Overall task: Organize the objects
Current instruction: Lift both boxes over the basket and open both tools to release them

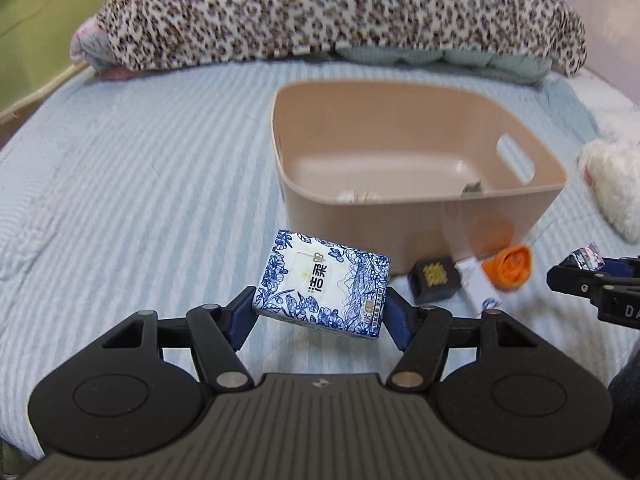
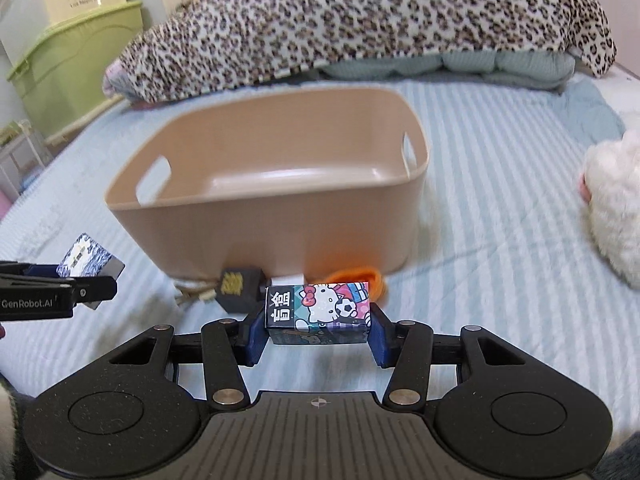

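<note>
Left gripper [image 1: 320, 312] is clamped on a blue-and-white floral box [image 1: 324, 286], blue pads pressing both short ends, the box tilted and lifted clear of the bed [image 1: 140, 168]. Over on the other side, the right gripper [image 2: 318, 330] is squeezing a small cartoon-cat box [image 2: 318, 308] between its pads, held level above the striped blue bedspread.

Just beyond both of them sits the tan plastic bin [image 1: 424, 216], open-topped, with a handle slot cut in each end wall. Looking in from the left wrist view, there are a couple of small items down on its floor against the near wall, something pale [image 1: 356, 196] and something darker [image 1: 474, 189], too small to make out. From the right wrist view the near wall hides the bottom entirely.

Against the bin's near wall, on the bed: a black cube with a gold mark [image 1: 434, 280], a white box [image 1: 478, 284] touching it, and an orange ring-shaped thing [image 1: 510, 266] beside that.

Farther back, a leopard-print blanket [image 1: 320, 16] is heaped across the bed. A fluffy white toy [image 1: 616, 184] lies off right, a green container [image 2: 76, 52] off left.
</note>
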